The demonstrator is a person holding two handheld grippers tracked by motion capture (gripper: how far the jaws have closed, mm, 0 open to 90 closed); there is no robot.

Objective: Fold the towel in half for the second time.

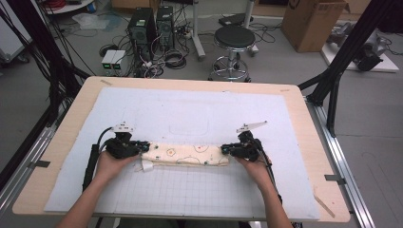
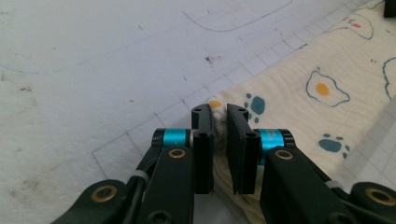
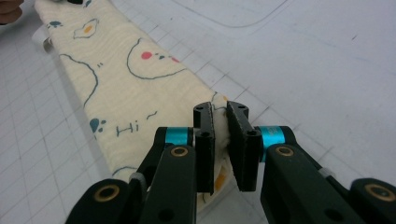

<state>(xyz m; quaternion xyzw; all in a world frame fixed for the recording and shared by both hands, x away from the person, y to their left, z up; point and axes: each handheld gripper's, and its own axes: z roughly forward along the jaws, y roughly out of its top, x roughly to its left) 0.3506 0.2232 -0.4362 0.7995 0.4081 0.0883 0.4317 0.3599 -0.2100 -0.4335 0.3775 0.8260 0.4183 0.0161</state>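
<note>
- Cloth (image 1: 190, 155): cream fabric printed with fried eggs, paw marks and "Hi", folded into a long narrow strip; lies crosswise on the near half of the worktop (image 1: 294, 102), on a white gridded mat (image 1: 199, 190).
- Left tool (image 1: 142, 147): jaws clamped on the strip's left end, fabric pinched between the pads.
- Right tool (image 1: 224, 150): jaws clamped on the strip's right end, fabric bunched between the pads.
- Small white tag (image 1: 145, 166): pokes out beneath the left end.

Even, bright overhead light with soft shadows; high view slightly soft; gripper views blur toward near edges.
</note>
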